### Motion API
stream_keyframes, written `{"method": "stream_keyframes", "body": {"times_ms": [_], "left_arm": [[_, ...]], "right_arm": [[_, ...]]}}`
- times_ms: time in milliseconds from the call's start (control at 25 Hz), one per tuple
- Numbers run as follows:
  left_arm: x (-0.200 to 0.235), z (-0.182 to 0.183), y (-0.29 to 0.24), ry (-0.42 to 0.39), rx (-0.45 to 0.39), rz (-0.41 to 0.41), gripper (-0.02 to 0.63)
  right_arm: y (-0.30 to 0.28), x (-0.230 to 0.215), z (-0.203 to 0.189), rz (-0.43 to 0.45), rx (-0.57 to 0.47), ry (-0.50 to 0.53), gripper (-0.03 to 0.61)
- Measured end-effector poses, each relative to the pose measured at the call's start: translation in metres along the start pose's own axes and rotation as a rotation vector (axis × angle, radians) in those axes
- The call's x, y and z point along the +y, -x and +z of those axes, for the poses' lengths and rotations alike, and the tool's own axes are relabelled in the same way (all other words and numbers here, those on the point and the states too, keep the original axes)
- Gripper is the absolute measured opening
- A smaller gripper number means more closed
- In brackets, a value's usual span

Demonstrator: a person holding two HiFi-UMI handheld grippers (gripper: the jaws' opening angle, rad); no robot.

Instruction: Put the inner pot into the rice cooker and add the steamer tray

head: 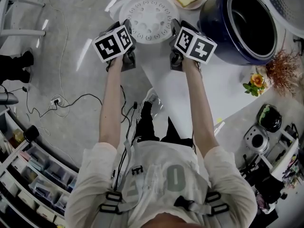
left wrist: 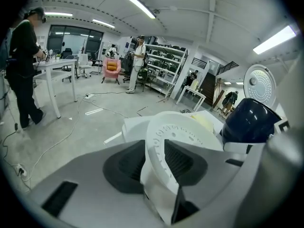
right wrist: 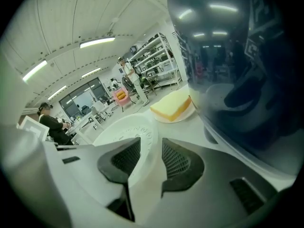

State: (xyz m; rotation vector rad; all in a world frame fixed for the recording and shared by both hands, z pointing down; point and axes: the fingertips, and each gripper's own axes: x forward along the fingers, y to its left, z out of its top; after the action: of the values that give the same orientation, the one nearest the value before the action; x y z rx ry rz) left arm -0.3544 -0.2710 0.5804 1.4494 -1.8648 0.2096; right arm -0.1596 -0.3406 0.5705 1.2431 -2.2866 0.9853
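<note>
The left gripper (head: 127, 28) is clenched on the rim of the steamer tray (head: 149, 15) at about 8 o'clock of the disc. The tray lies flat on the white table (head: 164, 84), at 12 o'clock from the person. It is round, so no long axis matters. The right gripper (head: 176, 26) grasps the rim at about 4 o'clock, though pad contact is harder to read there. The open rice cooker (head: 213, 27) stands at 3 o'clock from the tray, nearer the right hand, so I judge the carry goes that way. Its bowl is dark, so whether the inner pot sits inside cannot be told, and its lid is cut off.
</note>
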Motion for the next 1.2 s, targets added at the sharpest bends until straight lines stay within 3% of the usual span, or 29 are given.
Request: {"method": "stream_keyframes", "body": {"times_ms": [280, 400, 680, 1200], "left_arm": [[0.003, -0.005, -0.004, -0.002, 0.011, 0.019, 0.091], [0.002, -0.002, -0.004, 0.004, 0.009, -0.004, 0.087], [-0.002, 0.009, 0.007, 0.011, -0.022, -0.023, 0.083], [-0.052, 0.104, 0.083, -0.071, -0.207, -0.109, 0.083]], "right_arm": [[-0.011, -0.003, -0.01, 0.0, 0.044, 0.003, 0.138], [-0.012, -0.003, -0.01, 0.004, 0.042, -0.026, 0.086], [-0.004, 0.005, 0.001, 0.015, 0.014, -0.021, 0.08], [0.077, 0.051, 0.092, 0.029, -0.17, 0.064, 0.083]]}}
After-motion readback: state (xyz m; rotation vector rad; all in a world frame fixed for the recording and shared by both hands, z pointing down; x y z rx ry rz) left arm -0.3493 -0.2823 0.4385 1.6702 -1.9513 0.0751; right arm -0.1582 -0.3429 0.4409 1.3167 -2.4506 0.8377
